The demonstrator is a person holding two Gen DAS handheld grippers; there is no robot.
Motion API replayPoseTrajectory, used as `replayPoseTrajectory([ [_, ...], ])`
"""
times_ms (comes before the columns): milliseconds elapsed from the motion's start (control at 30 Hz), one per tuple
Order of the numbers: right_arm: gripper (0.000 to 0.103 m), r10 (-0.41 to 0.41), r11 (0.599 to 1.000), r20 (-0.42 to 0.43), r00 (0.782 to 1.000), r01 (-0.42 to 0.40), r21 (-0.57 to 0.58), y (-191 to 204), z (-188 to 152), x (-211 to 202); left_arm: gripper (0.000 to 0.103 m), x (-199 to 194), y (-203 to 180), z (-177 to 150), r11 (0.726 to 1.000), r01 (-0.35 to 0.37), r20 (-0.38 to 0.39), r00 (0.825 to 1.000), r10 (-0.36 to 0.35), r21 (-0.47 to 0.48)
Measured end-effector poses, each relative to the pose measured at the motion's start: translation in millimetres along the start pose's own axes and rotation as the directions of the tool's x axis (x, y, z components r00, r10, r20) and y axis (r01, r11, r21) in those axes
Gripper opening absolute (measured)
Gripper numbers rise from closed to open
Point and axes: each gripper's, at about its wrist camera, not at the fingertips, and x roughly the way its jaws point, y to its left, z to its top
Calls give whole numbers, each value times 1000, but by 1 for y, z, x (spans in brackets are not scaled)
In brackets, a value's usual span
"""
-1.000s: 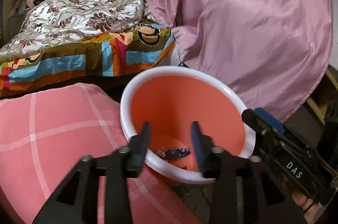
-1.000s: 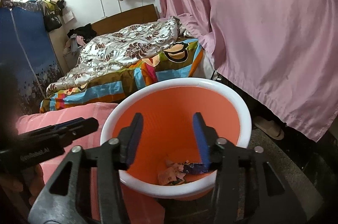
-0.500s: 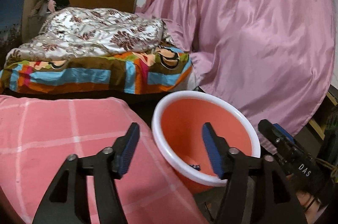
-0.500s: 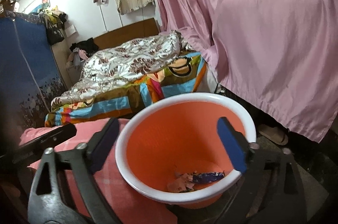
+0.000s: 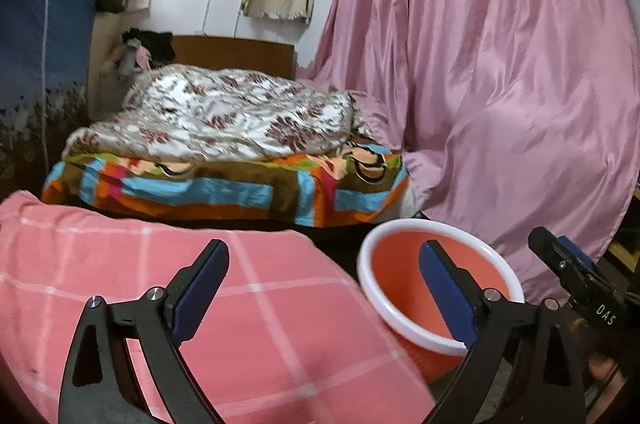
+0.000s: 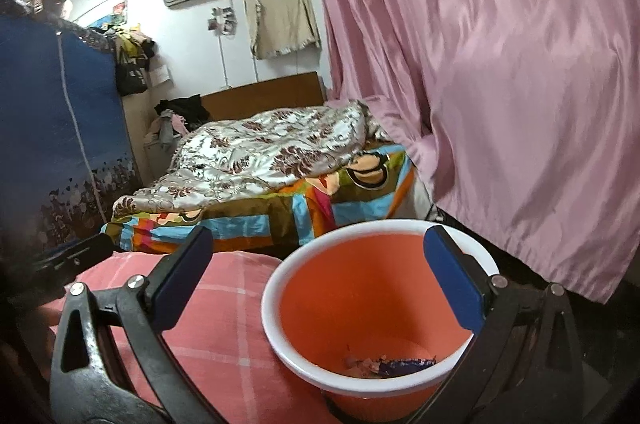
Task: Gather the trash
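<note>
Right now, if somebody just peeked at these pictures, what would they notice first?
Probably the big orange bin with its white rim, low in the middle, with a few scraps of trash at the bottom. Next, the huge shiny pink curtain filling the right side. Behind the bin sits a bed with a flowery quilt over a bright patchwork sheet, and the right gripper is open in front.

Both wrist views face the bed (image 5: 224, 160), sharing orange bin (image 6: 372, 288)
</note>
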Motion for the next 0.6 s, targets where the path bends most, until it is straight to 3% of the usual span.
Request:
replayPoseTrajectory([
  [600,103,130,990,119,984,-124,-61,62,-7,-49,100,-93,49,-21,994,-102,126,986,105,-30],
])
